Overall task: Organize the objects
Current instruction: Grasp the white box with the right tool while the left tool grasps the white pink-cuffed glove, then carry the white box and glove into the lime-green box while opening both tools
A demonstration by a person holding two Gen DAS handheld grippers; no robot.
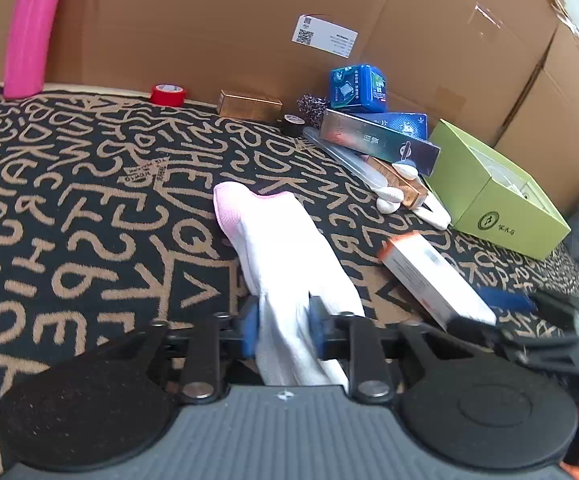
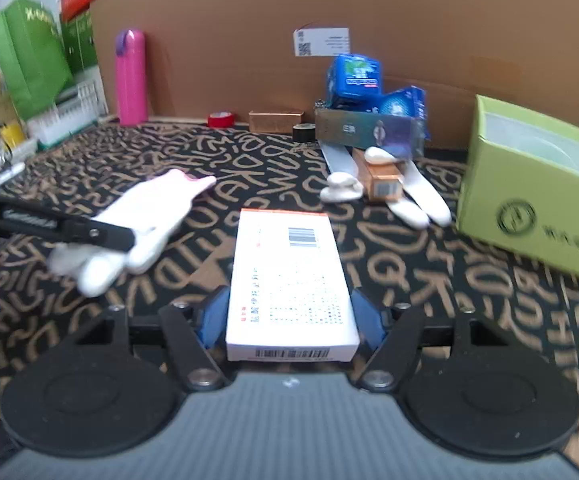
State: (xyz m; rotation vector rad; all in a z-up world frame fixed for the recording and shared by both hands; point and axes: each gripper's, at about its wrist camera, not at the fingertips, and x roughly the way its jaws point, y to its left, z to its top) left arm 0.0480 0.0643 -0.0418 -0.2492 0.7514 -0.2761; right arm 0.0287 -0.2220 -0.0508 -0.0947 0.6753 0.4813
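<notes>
A white sock with a pink toe (image 1: 277, 240) lies on the patterned cloth (image 1: 89, 200). Its cuff end sits bunched between the blue pads of my left gripper (image 1: 285, 320), which touch it on both sides. In the right wrist view that same sock (image 2: 157, 208) lies flat under a black finger of the left gripper (image 2: 89, 232). My right gripper (image 2: 291, 300) is shut on a white carton with barcodes (image 2: 289, 276), held lengthwise just above the cloth. From the left wrist view, the carton (image 1: 433, 280) and the right gripper (image 1: 529, 312) are at the right.
A pile of blue and dark boxes (image 1: 373, 120) leans against the cardboard wall (image 1: 209, 20). An open green box (image 1: 497, 200) stands to the right. White oval pieces (image 2: 341, 188), a pink bottle (image 1: 33, 28), red tape (image 1: 167, 94), a gold box (image 1: 249, 104) and black tape (image 2: 303, 132) are nearby.
</notes>
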